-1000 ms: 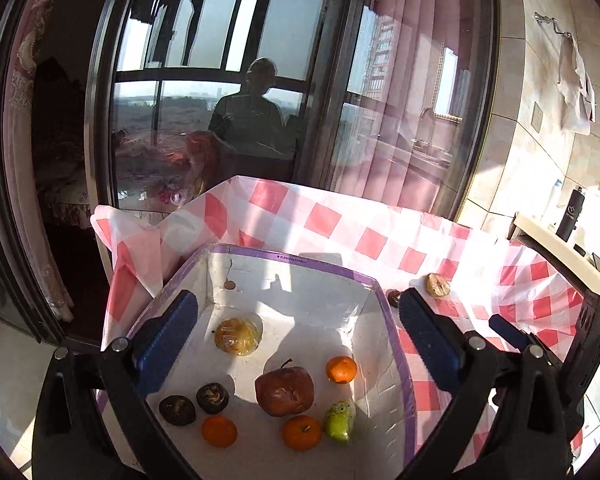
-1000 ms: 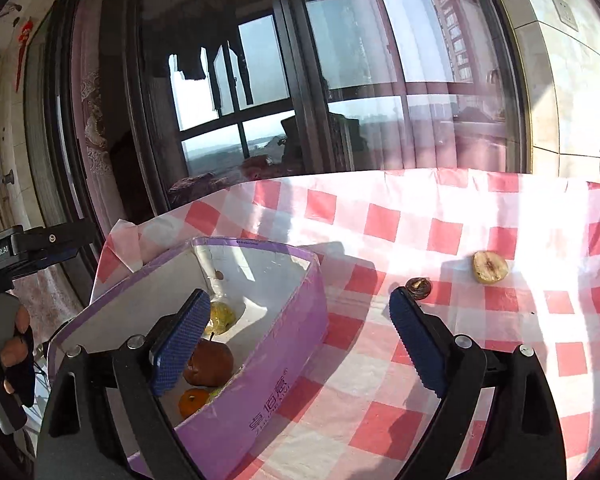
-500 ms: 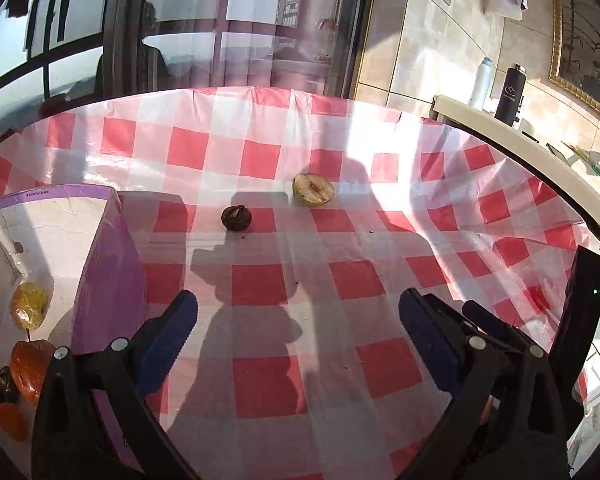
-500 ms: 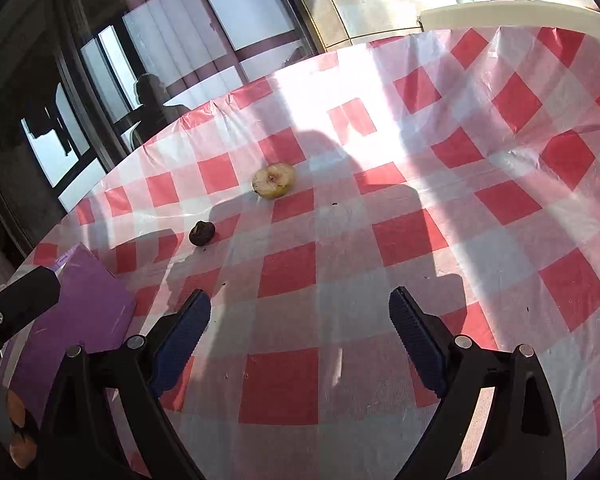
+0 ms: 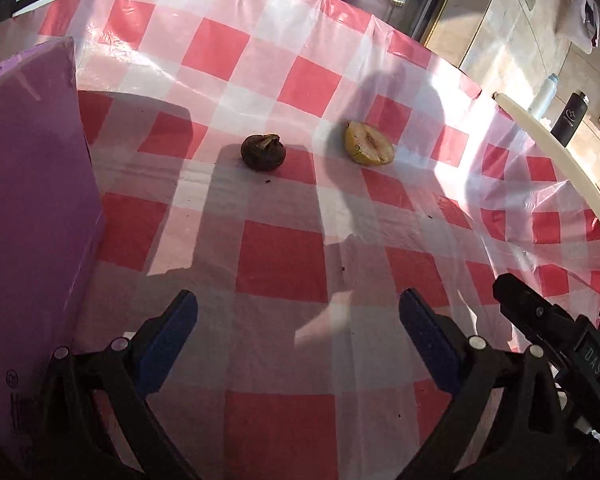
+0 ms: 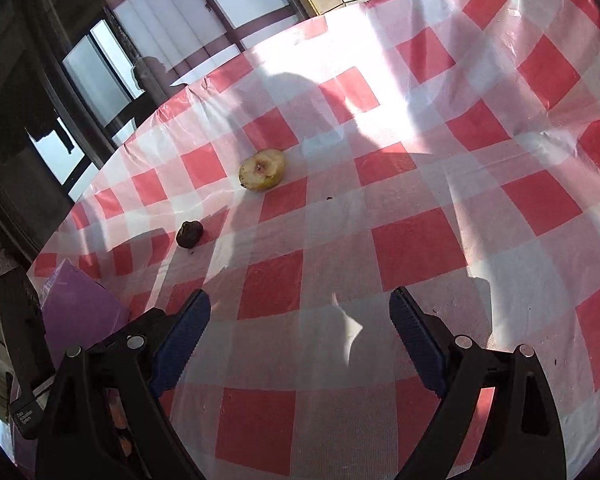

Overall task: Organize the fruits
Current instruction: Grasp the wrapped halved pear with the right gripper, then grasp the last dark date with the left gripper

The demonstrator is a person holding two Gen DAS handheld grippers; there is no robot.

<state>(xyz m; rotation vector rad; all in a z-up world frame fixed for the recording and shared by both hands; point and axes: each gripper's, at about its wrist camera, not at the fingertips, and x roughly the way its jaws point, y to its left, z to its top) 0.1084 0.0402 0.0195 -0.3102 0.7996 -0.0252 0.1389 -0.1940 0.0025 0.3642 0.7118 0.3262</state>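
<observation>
Two fruits lie on the red-and-white checked tablecloth (image 5: pixel 280 260). A dark wrinkled fruit (image 5: pixel 263 152) sits left of a yellow halved fruit (image 5: pixel 369 143), cut face up. Both show in the right wrist view too: the dark fruit (image 6: pixel 189 234) and the halved fruit (image 6: pixel 262 169). The purple box (image 5: pixel 28 184) stands at the left, its inside hidden here. My left gripper (image 5: pixel 298 320) is open, empty, well short of both fruits. My right gripper (image 6: pixel 300 320) is also open and empty, with the fruits far ahead to its left.
The purple box's corner (image 6: pixel 80 308) shows at the lower left of the right wrist view, with the other gripper's body (image 6: pixel 20 360) beside it. A white counter edge (image 5: pixel 556 160) with a black bottle (image 5: pixel 570 116) and a white bottle (image 5: pixel 542 94) lies beyond the table's right side.
Both views have swung from the box to the open tablecloth and dropped lower. The two loose fruits now look larger and nearer. Both grippers' jaws stay as wide as before.
</observation>
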